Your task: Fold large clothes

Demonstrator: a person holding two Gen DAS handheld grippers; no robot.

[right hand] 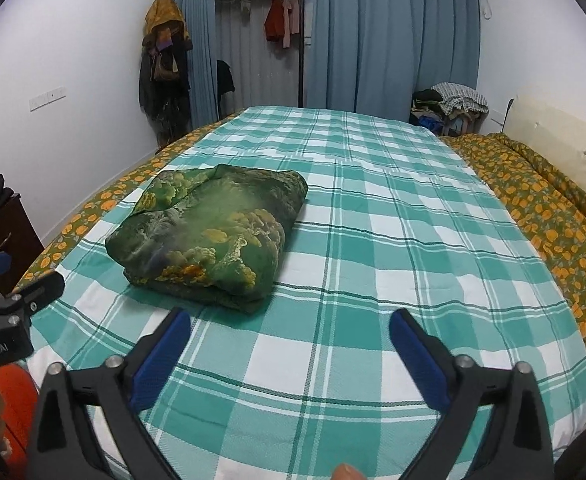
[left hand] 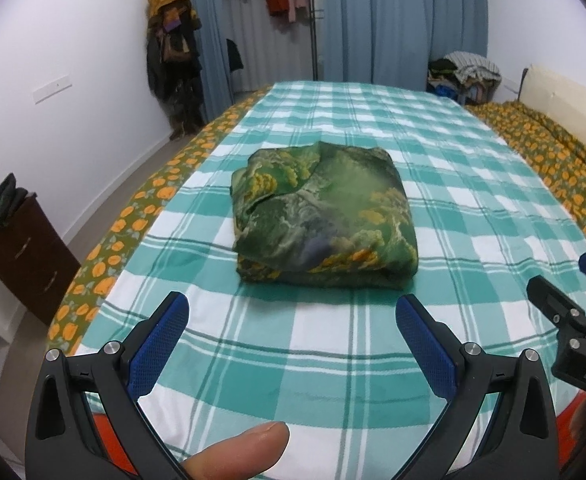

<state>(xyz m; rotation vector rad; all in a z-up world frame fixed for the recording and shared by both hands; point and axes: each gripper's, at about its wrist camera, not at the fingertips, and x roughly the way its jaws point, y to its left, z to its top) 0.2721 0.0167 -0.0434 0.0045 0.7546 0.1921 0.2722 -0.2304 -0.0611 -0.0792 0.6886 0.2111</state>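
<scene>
At the far left of the left wrist view a dark brown cabinet (left hand: 29,252) stands against the wall with a dark cloth heaped on top. Right of it runs the bed's orange-flowered quilt (left hand: 105,264), and over that the teal-and-white checked sheet (left hand: 373,152).

One folded garment (left hand: 323,216), green with yellow blotches, lies flat on the sheet at the middle of this frame, a thick, nearly square bundle. Its slightly longer side runs from the lower frame toward the curtains, and its rounded fold faces the camera. In the right wrist view it sits left of centre, turned a little so that the long side slants up to the right.

There are two grippers. The left gripper (left hand: 293,312) is spread wide above bare sheet, just short of the bundle, with nothing between its blue pads. A fingertip (left hand: 245,448) shows at the bottom edge. The right gripper (right hand: 289,328) is likewise spread wide and empty, lower centre in its own frame, apart from the garment.
</scene>
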